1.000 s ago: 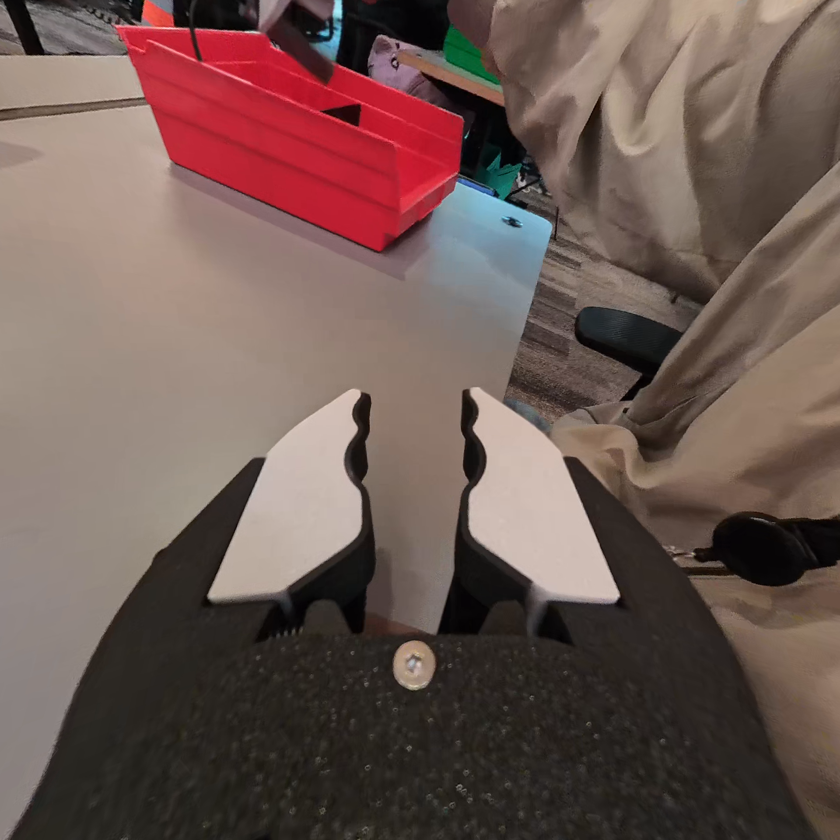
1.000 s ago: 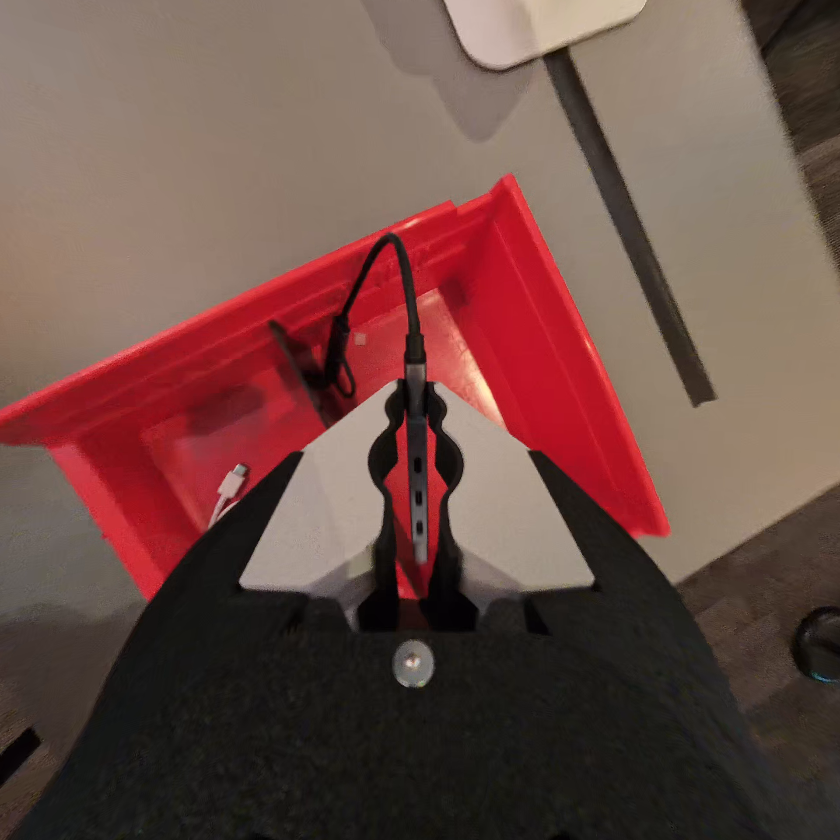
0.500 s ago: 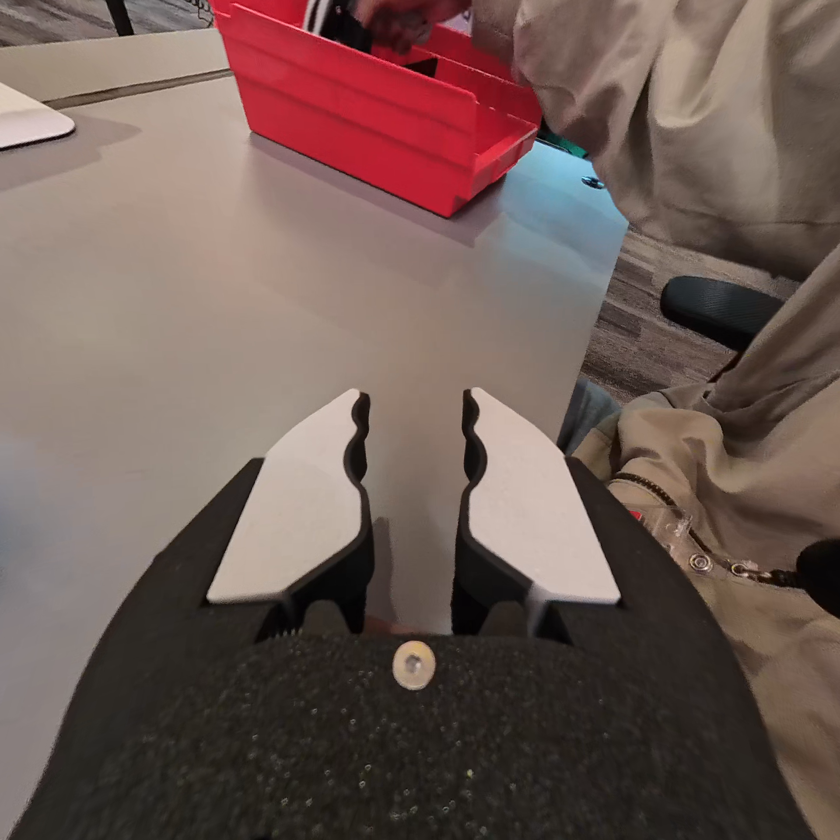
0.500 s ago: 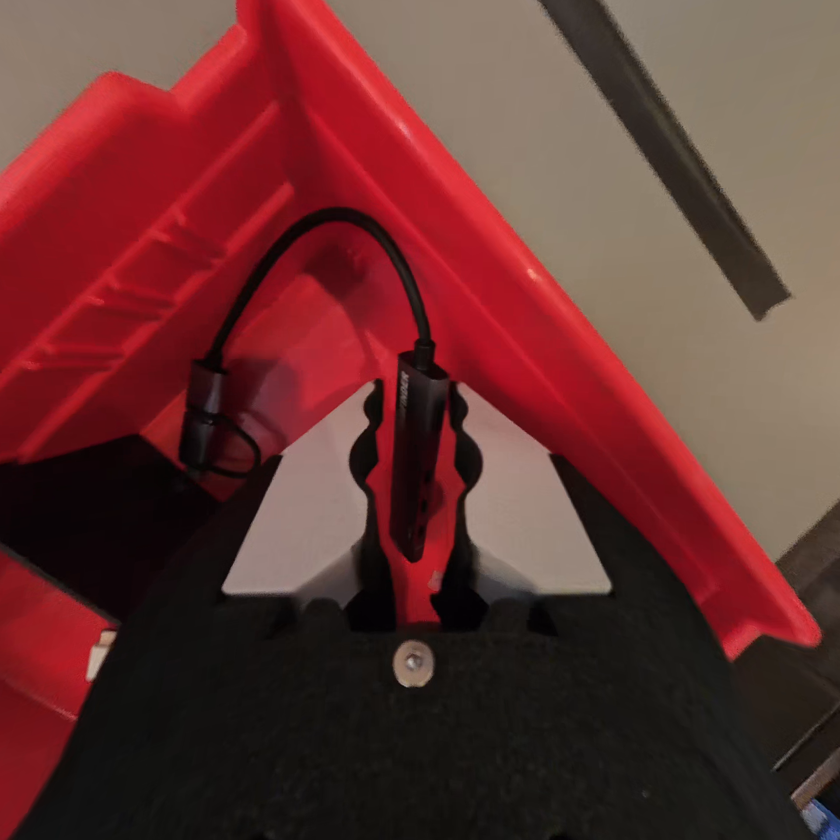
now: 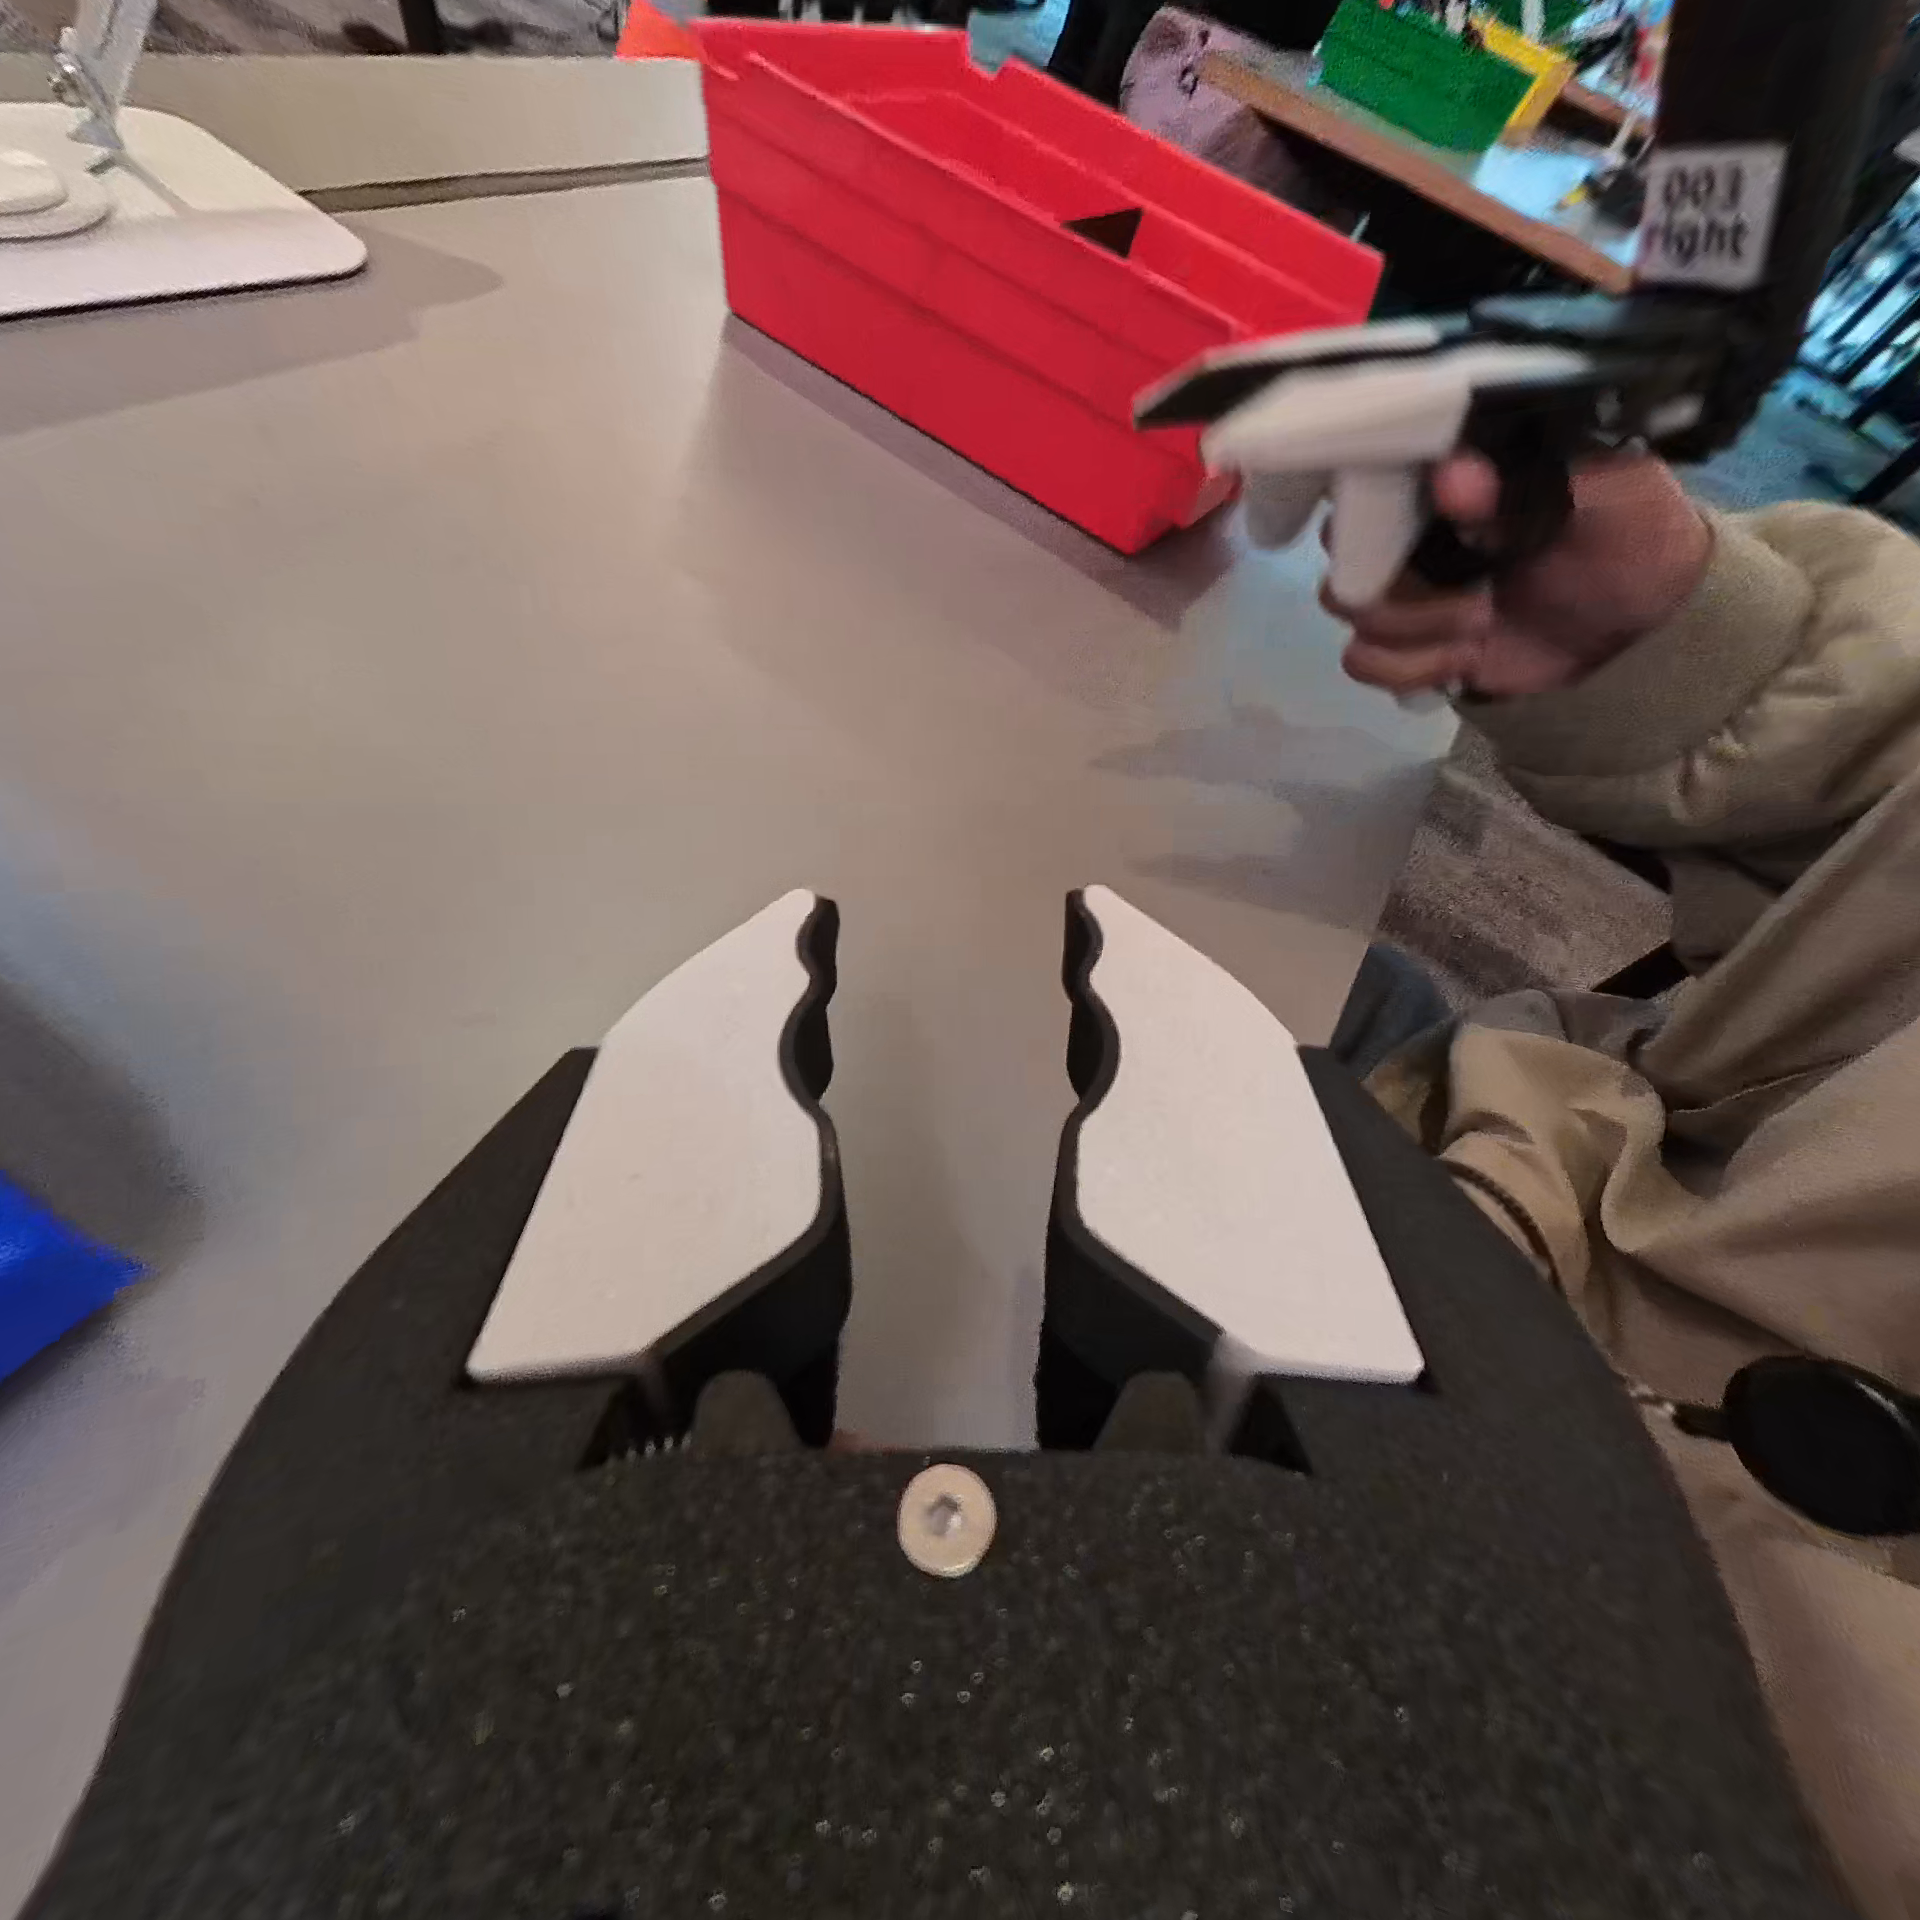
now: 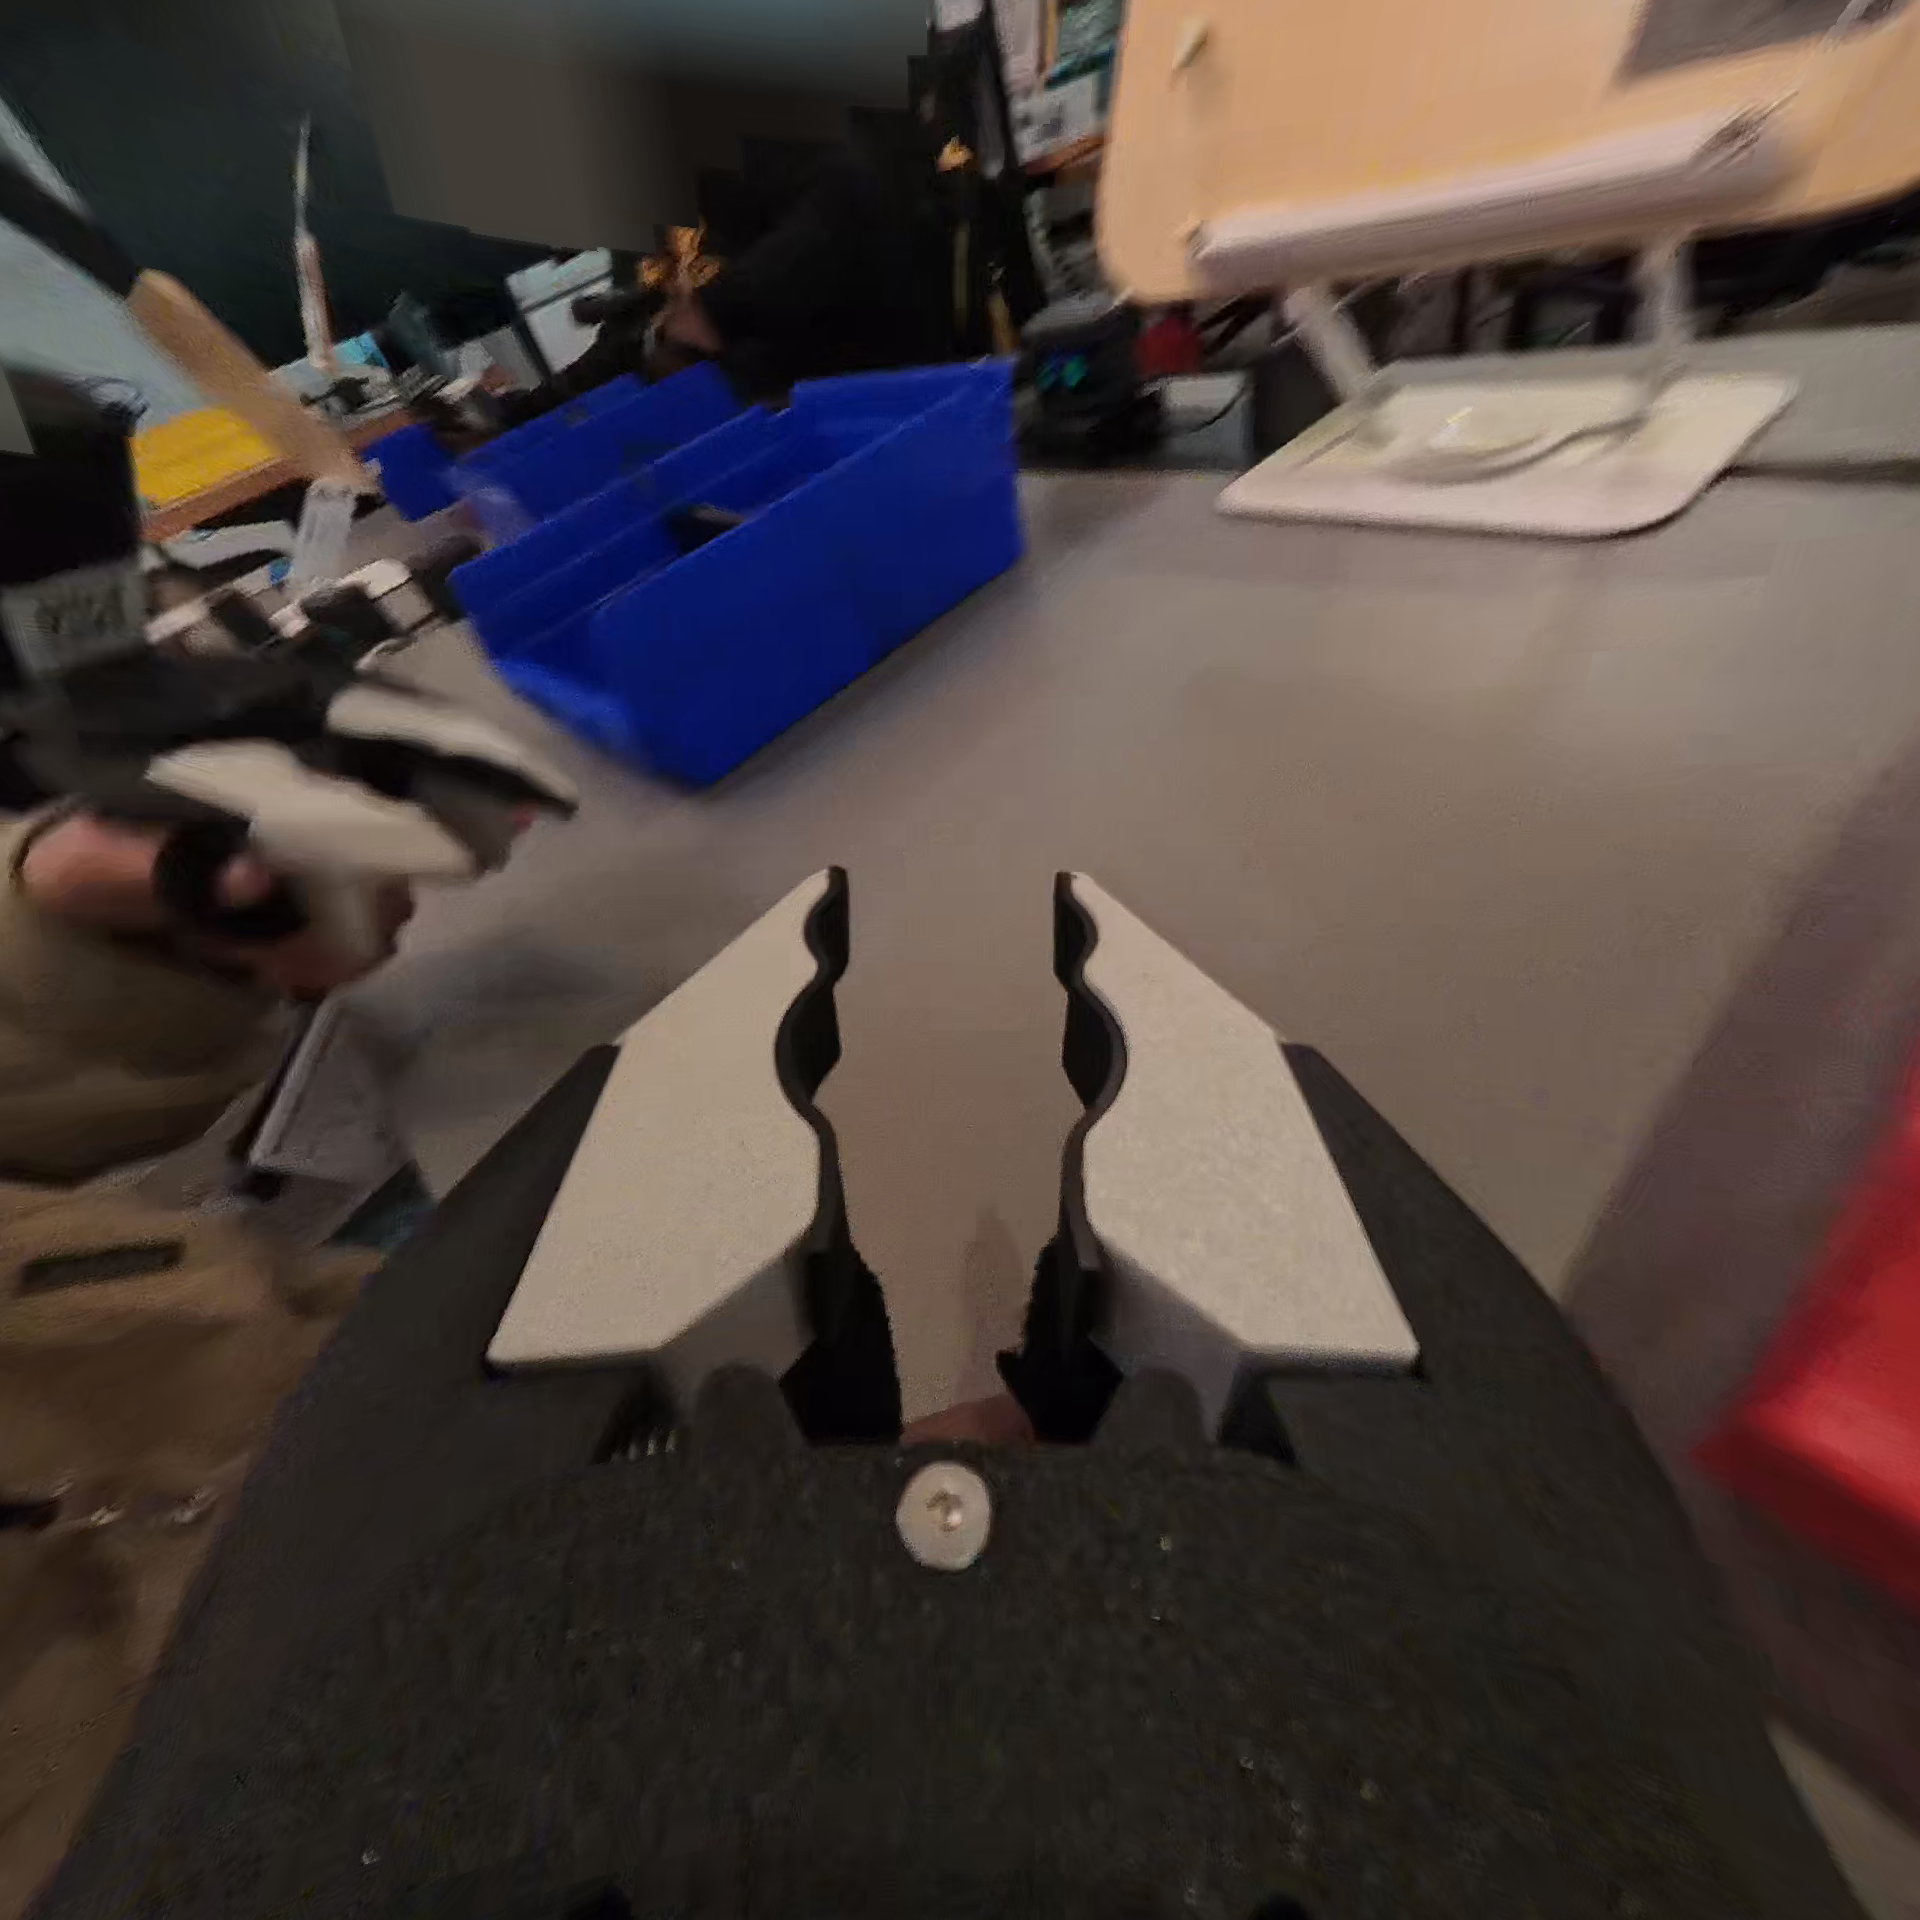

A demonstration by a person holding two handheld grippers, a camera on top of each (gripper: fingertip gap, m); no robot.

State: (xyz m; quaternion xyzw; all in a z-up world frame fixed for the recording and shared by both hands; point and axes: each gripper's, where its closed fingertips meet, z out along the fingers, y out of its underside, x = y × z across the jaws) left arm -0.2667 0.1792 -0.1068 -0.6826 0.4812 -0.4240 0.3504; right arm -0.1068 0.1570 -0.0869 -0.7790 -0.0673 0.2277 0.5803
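Grey table (image 5: 436, 644) in a cluttered workroom; other desks and shelving behind, blurred. Landmark: red bin (image 5: 997, 312), long and open-topped, resting on the table with its long axis running diagonally away toward the far edge. A white flat stand base (image 5: 156, 218) lies well to the left of the red bin. In the right wrist view a blue bin (image 6: 748, 582) stands on the same table, well apart from the red bin's corner (image 6: 1829, 1382) at the lower right.

Left gripper (image 5: 948, 914) — jaws apart, nothing between them, held low over bare table on the near side of the red bin, pointing toward it.

Right gripper (image 6: 951, 888) — jaws apart, empty, roughly level over the table. In the left wrist view it (image 5: 1195, 416) sits just beside the red bin's near end, a hand (image 5: 1507, 592) in a beige sleeve (image 5: 1683, 717) on its grip.
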